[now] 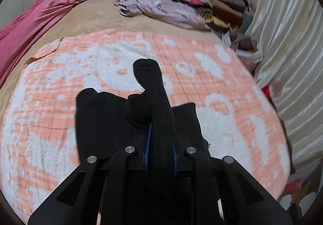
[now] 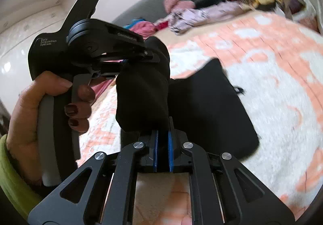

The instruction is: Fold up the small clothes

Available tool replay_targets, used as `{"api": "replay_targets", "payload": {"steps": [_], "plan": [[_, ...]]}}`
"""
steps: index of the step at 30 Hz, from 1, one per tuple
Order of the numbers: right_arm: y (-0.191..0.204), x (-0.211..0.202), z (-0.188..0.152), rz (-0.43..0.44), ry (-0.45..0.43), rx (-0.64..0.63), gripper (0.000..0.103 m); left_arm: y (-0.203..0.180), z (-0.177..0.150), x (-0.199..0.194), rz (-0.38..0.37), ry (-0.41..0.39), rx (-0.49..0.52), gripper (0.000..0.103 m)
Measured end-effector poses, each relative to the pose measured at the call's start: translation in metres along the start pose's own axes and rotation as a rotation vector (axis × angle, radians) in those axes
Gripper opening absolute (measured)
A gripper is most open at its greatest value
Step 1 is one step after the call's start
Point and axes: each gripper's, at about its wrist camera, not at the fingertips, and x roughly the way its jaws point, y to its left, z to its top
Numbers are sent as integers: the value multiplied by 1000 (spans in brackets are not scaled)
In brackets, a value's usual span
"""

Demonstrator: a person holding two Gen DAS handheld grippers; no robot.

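A black sock (image 1: 153,91) is pinched between my left gripper's (image 1: 160,140) blue-padded fingers; its toe end sticks up and forward over the bed. More black cloth (image 1: 94,124) lies on the orange-and-white blanket (image 1: 222,87) beneath. In the right wrist view my right gripper (image 2: 162,134) is shut on the other end of the black sock (image 2: 143,91), which runs up to the left gripper (image 2: 149,54) held in a hand at the left. Another piece of black cloth (image 2: 212,108) lies flat on the blanket (image 2: 272,63) to the right.
A pile of lilac clothes (image 1: 157,7) and a stack of folded garments (image 1: 218,5) lie at the far side of the bed. A pink bedspread (image 1: 40,13) lies far left. A shiny cream curtain (image 1: 286,43) hangs on the right.
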Motion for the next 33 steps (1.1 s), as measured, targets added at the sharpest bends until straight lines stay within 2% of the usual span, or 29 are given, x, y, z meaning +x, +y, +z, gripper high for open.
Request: {"api": "replay_targets", "payload": {"steps": [3, 4, 6, 7, 8, 10, 11, 13, 16, 19, 22, 24, 27, 29, 33], "plan": [[-12, 2, 1, -22, 25, 48, 3, -17, -2, 18, 28, 27, 39, 16], [-17, 4, 0, -29, 36, 69, 4, -20, -3, 23, 26, 32, 43, 20], [-26, 5, -2, -49, 51, 105, 8, -27, -4, 31, -18, 50, 51, 40], [-31, 5, -2, -62, 56, 125, 11, -28, -6, 32, -39, 55, 50, 53], [-34, 4, -2, -76, 55, 133, 13, -29, -6, 30, -73, 54, 43, 55], [-43, -6, -3, -117, 34, 166, 27, -24, -8, 16, -133, 8, 26, 55], [-43, -11, -4, -123, 20, 175, 28, -19, -9, 4, -154, -25, 21, 55], [-49, -22, -2, -139, -17, 194, 28, -7, -13, -13, -148, -71, 24, 54], [-52, -43, 9, -171, -101, 177, 29, 22, -28, -32, -46, -121, 45, 46], [-48, -45, 26, -160, -112, 104, 33, 48, -49, -36, 73, -122, 85, 44], [-35, -28, 54, -90, -41, 14, 35, 62, -66, -28, 102, -93, 108, 44], [-25, -3, 69, -44, 27, -40, 35, 54, -79, -13, 106, -46, 168, 43], [-20, 36, 78, -112, 120, -106, 35, 39, -96, -3, 183, -87, 234, 42], [-26, 59, 83, -143, 165, -113, 35, 44, -97, -5, 170, -101, 196, 42], [-43, 85, 87, -99, 218, -47, 35, 52, -96, -8, 131, -102, 163, 42]]}}
